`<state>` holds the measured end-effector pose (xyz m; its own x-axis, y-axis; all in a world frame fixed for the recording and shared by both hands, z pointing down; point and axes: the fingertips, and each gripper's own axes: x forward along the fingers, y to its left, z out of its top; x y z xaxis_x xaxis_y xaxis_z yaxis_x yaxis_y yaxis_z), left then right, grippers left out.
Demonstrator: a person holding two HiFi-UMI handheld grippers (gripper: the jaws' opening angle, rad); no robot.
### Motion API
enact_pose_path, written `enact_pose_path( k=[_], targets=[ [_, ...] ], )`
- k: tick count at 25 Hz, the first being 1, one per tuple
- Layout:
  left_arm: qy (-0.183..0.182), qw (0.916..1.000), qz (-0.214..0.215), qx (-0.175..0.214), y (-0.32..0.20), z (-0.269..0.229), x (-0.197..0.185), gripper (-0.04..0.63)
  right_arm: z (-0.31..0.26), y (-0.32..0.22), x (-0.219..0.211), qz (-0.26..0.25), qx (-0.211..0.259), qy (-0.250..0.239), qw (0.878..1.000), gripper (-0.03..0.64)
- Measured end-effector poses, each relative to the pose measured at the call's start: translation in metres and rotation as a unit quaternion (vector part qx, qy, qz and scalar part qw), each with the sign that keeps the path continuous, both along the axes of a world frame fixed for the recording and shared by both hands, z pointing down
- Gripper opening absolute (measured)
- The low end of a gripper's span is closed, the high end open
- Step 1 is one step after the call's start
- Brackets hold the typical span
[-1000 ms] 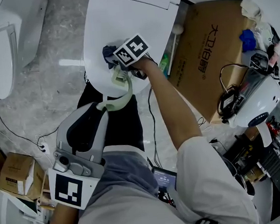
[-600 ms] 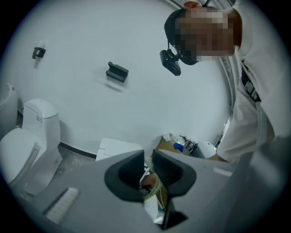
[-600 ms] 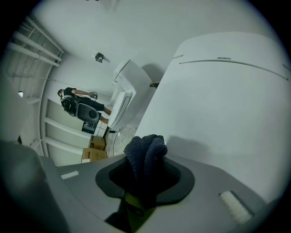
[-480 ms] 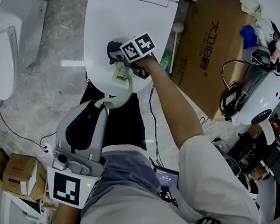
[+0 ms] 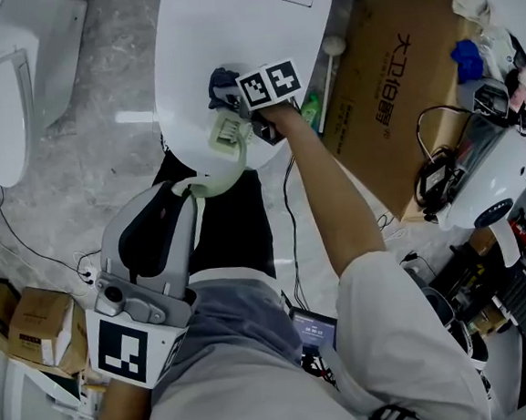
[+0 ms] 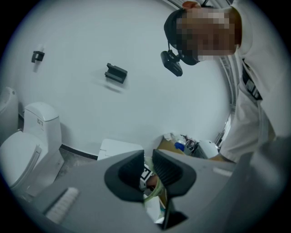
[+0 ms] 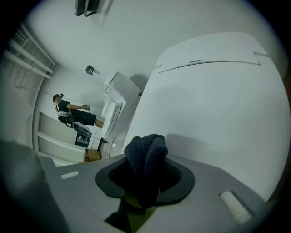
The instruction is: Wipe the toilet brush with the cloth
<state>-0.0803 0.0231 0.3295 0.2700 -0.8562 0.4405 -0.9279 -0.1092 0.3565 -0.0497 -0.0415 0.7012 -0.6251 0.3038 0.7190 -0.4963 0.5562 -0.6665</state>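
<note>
Wiping is judged in hand: the cloth (image 7: 144, 157) is pinched in the right gripper's (image 7: 144, 183) jaws beside the toilet brush (image 5: 226, 134), itself clamped in the left gripper's (image 6: 148, 175) narrow jaws over the toilet lid (image 5: 229, 34), so firm rubbing contact is needed next.

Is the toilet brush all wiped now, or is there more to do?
Picking up looks done: the left gripper is shut on the toilet brush by its pale green handle, and the right gripper is shut on the dark cloth. In hand: the cloth sits beside the brush's head, over the toilet lid. Left: probably more wiping; I can't tell how clean it is.
</note>
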Motion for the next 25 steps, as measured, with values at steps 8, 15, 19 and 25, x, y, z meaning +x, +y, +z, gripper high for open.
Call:
enact_pose_path(
  k=[8, 15, 19, 25],
  targets=[
    [-0.002, 1.0, -0.002, -0.003, -0.001, -0.001, 0.001, 0.0, 0.004, -0.005, 0.018, 0.046, -0.007, 0.008, 0.999, 0.117],
    [0.0, 1.0, -0.003, -0.003, -0.001, 0.0, 0.001, 0.0, 0.007, -0.007, 0.032, 0.077, 0.003, 0.022, 0.997, 0.118],
    [0.0, 1.0, -0.005, -0.002, -0.001, 0.0, 0.001, 0.0, 0.009, -0.008, 0.04, 0.101, 0.001, 0.028, 0.995, 0.118],
    [0.0, 1.0, -0.005, -0.004, -0.001, 0.001, 0.002, 0.0, 0.013, -0.01, 0.052, 0.134, -0.008, 0.031, 0.99, 0.118]
  ],
)
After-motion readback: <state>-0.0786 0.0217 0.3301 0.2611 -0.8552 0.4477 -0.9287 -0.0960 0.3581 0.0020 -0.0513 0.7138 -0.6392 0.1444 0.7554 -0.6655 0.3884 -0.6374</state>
